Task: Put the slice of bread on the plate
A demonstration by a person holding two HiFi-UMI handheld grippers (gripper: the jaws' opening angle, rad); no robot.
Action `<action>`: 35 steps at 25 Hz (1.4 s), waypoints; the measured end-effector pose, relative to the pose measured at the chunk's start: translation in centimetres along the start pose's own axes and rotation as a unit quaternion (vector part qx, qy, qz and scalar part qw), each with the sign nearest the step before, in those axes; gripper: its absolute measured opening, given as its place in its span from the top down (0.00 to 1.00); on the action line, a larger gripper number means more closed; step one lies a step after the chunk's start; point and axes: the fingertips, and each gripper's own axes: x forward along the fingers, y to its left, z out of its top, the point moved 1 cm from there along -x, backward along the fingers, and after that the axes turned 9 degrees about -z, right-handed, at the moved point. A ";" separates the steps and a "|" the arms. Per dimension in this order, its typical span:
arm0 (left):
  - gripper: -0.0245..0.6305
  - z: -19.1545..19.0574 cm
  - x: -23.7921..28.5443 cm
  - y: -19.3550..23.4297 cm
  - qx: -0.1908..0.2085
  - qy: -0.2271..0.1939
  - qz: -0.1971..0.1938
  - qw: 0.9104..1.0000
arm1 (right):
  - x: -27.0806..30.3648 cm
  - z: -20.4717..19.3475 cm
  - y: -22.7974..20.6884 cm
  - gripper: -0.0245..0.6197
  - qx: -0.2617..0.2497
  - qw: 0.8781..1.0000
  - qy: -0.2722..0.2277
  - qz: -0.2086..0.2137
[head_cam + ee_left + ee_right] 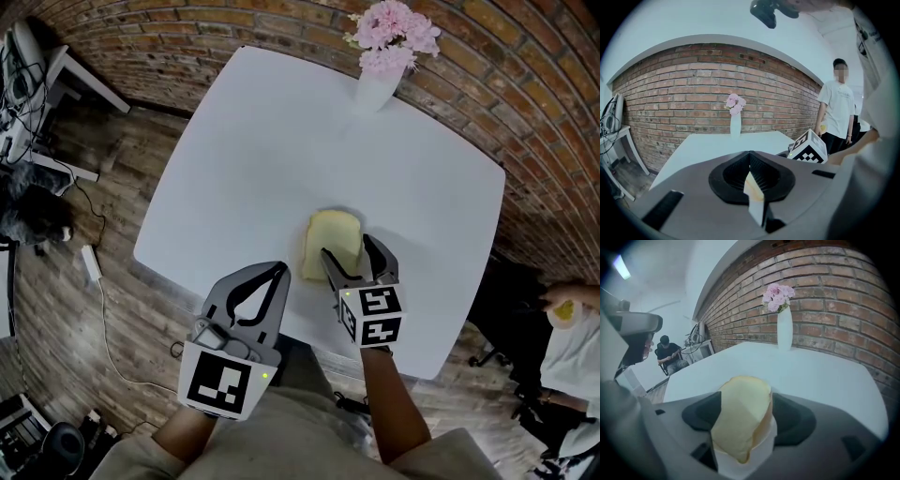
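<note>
Right gripper (347, 246) jaws stand wide apart astride the near edge of the bread slice (330, 230), which lies flat on the white table (281, 141); no plate is discernible. Left gripper (279, 270) jaws are together, near left. Risk: a jaw snagging the soft slice would drag or tear it.

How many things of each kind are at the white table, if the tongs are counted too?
Slice of bread: 1
Vase of pink flowers: 1
Tongs: 2, the left tongs and the right tongs
Total: 4
</note>
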 end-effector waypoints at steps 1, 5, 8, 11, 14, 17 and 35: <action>0.95 -0.1 0.0 0.0 0.000 0.000 0.000 1.000 | 0.0 0.1 0.0 0.45 0.001 1.000 -0.003 -0.002; 0.95 -0.1 0.2 0.0 0.001 0.001 -0.004 1.000 | -0.4 1.1 -0.1 0.45 0.008 1.000 -0.025 -0.008; 0.95 0.0 0.4 -0.2 0.004 0.000 -0.009 1.000 | -0.7 1.9 -0.2 0.45 0.019 0.999 -0.043 -0.013; 0.95 0.1 0.6 -0.6 0.004 -0.001 -0.018 1.000 | -1.0 2.5 -0.3 0.48 0.024 0.998 -0.055 -0.016; 0.95 0.2 0.9 -1.0 0.007 -0.001 -0.025 1.000 | -1.2 3.1 -0.3 0.60 0.028 0.997 -0.068 -0.019; 0.95 0.5 1.0 -1.4 0.010 -0.002 -0.032 0.999 | -1.8 3.8 -0.6 0.76 0.045 0.995 -0.083 -0.024; 0.95 2.4 -0.1 -5.4 0.027 -0.039 -0.056 0.997 | -10.5 7.1 0.2 0.95 0.044 0.982 -0.179 -0.025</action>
